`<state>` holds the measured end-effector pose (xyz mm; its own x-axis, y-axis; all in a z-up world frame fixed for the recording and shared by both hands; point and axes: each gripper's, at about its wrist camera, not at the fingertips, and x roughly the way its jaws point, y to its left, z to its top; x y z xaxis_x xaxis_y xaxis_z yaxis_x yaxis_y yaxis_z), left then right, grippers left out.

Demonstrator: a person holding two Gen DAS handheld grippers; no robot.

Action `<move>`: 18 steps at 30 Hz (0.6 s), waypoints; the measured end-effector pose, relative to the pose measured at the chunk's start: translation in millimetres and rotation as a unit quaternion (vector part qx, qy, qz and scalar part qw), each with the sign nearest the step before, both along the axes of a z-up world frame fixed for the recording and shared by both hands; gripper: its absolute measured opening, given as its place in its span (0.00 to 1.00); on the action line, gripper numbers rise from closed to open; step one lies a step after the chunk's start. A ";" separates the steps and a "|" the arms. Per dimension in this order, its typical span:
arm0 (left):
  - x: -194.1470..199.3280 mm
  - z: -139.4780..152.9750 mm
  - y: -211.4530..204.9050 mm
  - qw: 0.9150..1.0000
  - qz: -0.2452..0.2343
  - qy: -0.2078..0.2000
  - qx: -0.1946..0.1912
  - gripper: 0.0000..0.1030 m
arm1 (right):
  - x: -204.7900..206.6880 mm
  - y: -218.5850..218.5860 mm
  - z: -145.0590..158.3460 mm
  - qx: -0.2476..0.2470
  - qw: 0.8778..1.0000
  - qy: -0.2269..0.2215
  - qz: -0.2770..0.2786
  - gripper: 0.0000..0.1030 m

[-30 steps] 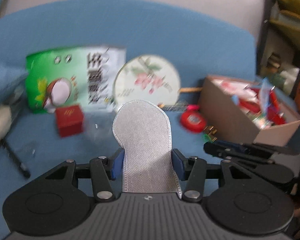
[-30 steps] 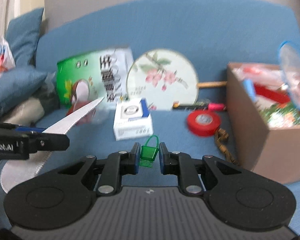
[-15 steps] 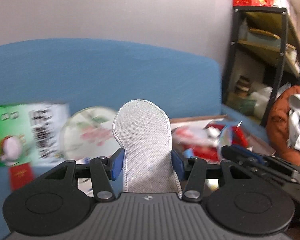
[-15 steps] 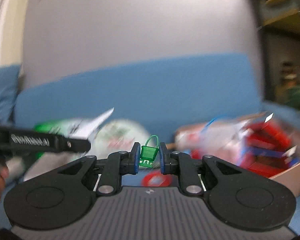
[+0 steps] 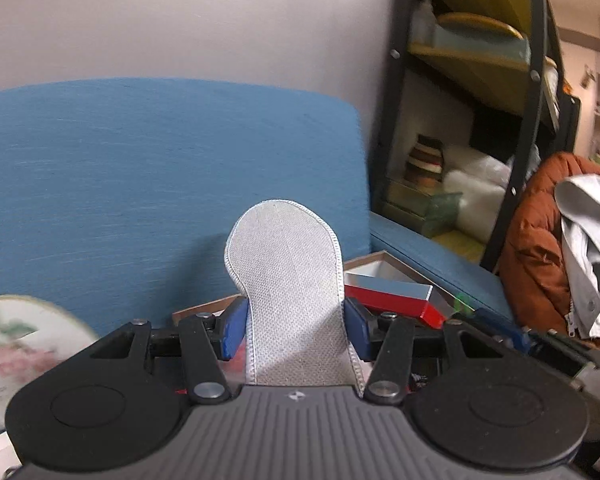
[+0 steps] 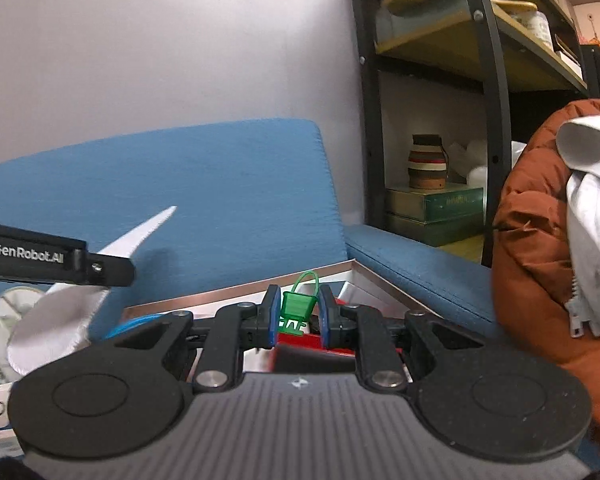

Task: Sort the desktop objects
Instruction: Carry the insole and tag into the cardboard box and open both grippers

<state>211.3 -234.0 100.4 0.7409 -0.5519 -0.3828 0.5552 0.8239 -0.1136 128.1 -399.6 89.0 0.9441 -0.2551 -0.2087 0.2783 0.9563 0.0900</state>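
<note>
Grey woven insole (image 5: 290, 300) is clamped between the blue pads of the left gripper (image 5: 294, 330), sticking up and fwd along the fingers, toe end highest. Jaws sit about half open bc the insole itself is that wide. Right gripper (image 6: 299, 316) is almost closed, pinching a tiny green plastic padlock-looking tag (image 6: 297, 307), loop pointing up.

Relation that matters imo: the cardboard box (image 6: 236, 293) sits right ahead of and below both grippers, up against the blue sofa back (image 5: 140, 184). From the right wrist cam the box's near rim runs just behind the fingertips and a red box (image 6: 312, 354) inside shows straight under the tag, so the right one looks like it's basically over the opening already. From the left wrist cam the box edge (image 5: 204, 309) peeks out either side of the insole, red box (image 5: 392, 300) off to its right, so the left one seems to be at the rim too, maybe a bit further back.

Insole's long axis points fwd into the box, so it prob needs tipping down or laying flat to fit w/o hanging over the rim. Tag is small, a plain drop should do.

Left gripper also shows side-on (image 6: 100, 270) at the left of the right cam, so the two are near each other, watch for a bump.
</note>
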 end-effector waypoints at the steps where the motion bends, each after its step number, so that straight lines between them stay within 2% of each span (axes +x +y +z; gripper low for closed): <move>1: 3.9 -3.1 -4.5 1.000 -0.006 0.001 -0.003 0.54 | 3.6 -2.4 -6.6 0.002 1.000 0.005 -0.001 0.17; 4: 15.5 -13.5 -14.1 1.000 -0.007 0.015 -0.014 0.54 | 16.5 -10.9 -23.5 0.008 0.999 0.033 -0.008 0.17; 8: 18.6 -22.7 -18.2 0.999 -0.015 0.022 -0.023 0.60 | 19.9 -22.9 -32.6 0.021 0.999 0.031 -0.024 0.20; 9: 17.6 -23.0 -16.8 0.999 -0.019 0.022 -0.028 0.64 | 20.2 -23.5 -33.6 0.021 0.999 0.033 -0.023 0.34; 11: 14.6 -20.8 -12.5 0.999 -0.027 0.024 -0.037 0.86 | 19.4 -21.0 -35.6 0.018 0.999 0.033 -0.028 0.49; 13: 6.9 -15.6 -8.4 0.999 -0.026 0.010 -0.044 0.91 | 16.1 -18.0 -34.8 0.014 0.999 0.031 -0.029 0.53; 18: -3.0 -9.2 -5.0 0.999 -0.028 -0.002 -0.042 0.95 | 12.6 -9.5 -33.4 0.005 0.999 0.023 -0.026 0.81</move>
<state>208.3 -239.0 91.2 0.7094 -0.6223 -0.3309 0.6003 0.7795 -0.1790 140.7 -409.2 55.6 0.9193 -0.3006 -0.2539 0.3309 0.9398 0.0854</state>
